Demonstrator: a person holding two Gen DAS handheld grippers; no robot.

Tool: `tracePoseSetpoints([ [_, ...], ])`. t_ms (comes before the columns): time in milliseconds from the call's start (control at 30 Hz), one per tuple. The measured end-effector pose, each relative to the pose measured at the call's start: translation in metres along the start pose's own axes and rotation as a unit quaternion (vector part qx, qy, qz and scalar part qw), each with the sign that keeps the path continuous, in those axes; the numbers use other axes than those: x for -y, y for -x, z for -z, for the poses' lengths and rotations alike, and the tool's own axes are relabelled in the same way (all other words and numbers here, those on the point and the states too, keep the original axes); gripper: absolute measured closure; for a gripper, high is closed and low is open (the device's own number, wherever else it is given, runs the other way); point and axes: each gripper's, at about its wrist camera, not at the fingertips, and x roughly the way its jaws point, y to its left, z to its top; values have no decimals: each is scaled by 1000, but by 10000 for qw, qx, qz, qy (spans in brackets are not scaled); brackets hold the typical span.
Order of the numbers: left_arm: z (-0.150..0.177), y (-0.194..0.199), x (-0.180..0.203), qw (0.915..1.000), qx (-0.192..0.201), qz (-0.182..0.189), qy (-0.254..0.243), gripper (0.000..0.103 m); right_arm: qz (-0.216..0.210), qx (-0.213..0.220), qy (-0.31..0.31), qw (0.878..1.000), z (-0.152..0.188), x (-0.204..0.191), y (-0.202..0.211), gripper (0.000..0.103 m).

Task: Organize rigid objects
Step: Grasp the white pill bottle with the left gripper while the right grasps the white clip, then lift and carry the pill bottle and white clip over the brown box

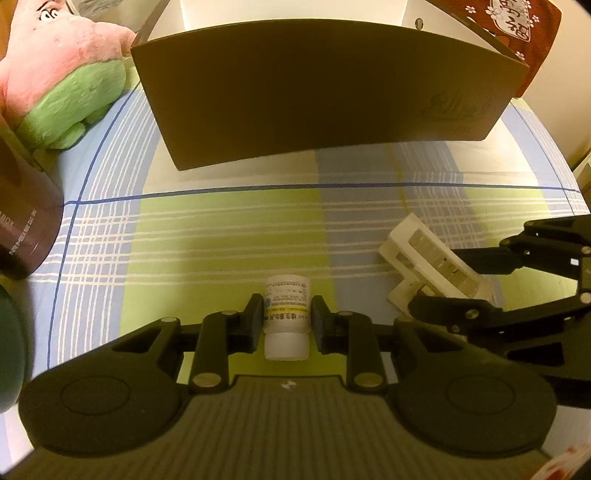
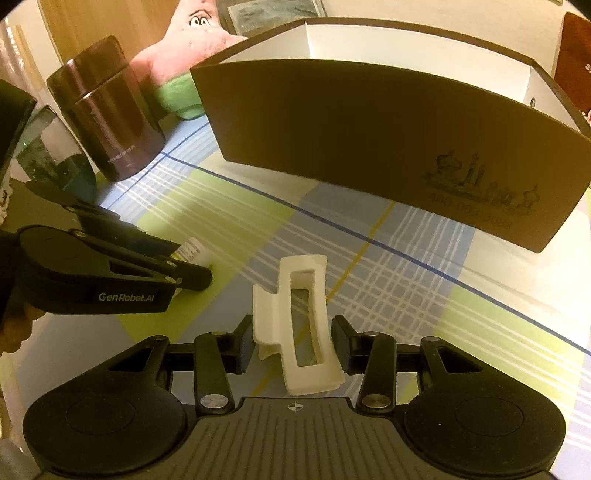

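A small white pill bottle (image 1: 286,295) with a printed label lies on the plaid sheet, cap toward the camera, and my left gripper (image 1: 287,325) is shut on its sides. In the right wrist view the same bottle (image 2: 194,253) peeks out behind the left gripper (image 2: 201,278). A white hair claw clip (image 2: 304,380) sits between the pads of my right gripper (image 2: 291,336), which press on both of its sides. From the left wrist view the clip (image 1: 424,254) and right gripper (image 1: 436,280) lie to the right. A dark open box (image 1: 314,103) (image 2: 369,140) with white inner walls stands beyond both.
A dark glossy canister (image 2: 110,118) (image 1: 26,229) stands at the left beside a pink and green plush toy (image 1: 62,74) (image 2: 184,48). A dark green glass object (image 2: 55,158) is near the left edge. Red patterned cloth (image 1: 517,33) lies behind the box.
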Motion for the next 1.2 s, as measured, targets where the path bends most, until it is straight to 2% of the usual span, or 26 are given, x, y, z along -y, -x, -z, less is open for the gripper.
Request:
tracePoseSetpoints([
  [667,-1,3,7,9999,56,12,-97,79,58,61,34,10000,-3,-1,0,62],
  [1200,-7,22,14,9993,298,55,-211,79,84,362,-275,9989,1,10,34,62],
])
